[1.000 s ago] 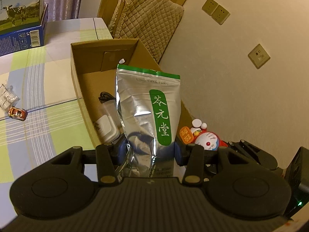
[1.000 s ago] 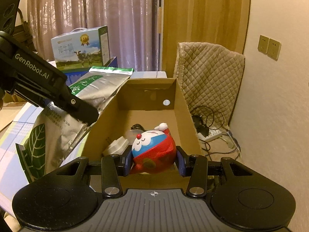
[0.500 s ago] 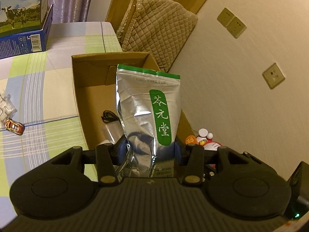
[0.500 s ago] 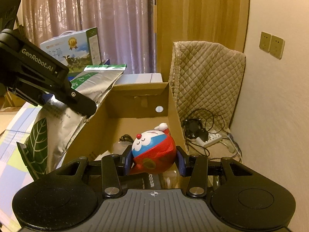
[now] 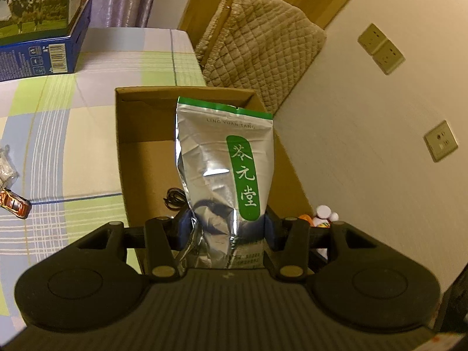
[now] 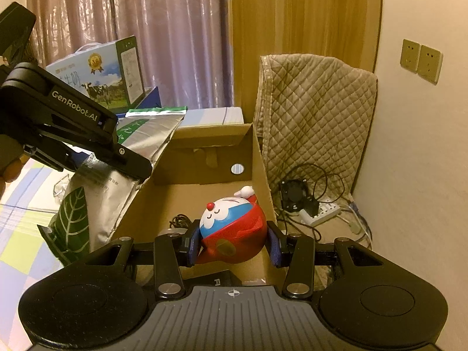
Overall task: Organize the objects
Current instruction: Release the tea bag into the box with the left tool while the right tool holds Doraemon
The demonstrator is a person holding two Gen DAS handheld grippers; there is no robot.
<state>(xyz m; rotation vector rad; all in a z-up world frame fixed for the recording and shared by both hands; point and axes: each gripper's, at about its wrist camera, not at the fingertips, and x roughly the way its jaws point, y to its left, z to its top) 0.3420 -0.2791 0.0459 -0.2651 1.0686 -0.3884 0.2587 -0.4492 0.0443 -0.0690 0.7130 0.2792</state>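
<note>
My left gripper is shut on a silver tea pouch with a green label and holds it upright over the open cardboard box. In the right wrist view the pouch and the left gripper's body hang over the box's left wall. My right gripper holds a red and blue Doraemon toy over the box's near end; a small gap shows at the right pad. A black cable lies on the box floor.
A milk carton box stands on the checked tablecloth at the back. A toy car lies at the left. A quilted cover, a power strip and cables lie by the wall to the right of the box.
Both grippers have drawn back and risen over the box's near end with their loads. The right gripper's pads have eased slightly off the toy's right side.
</note>
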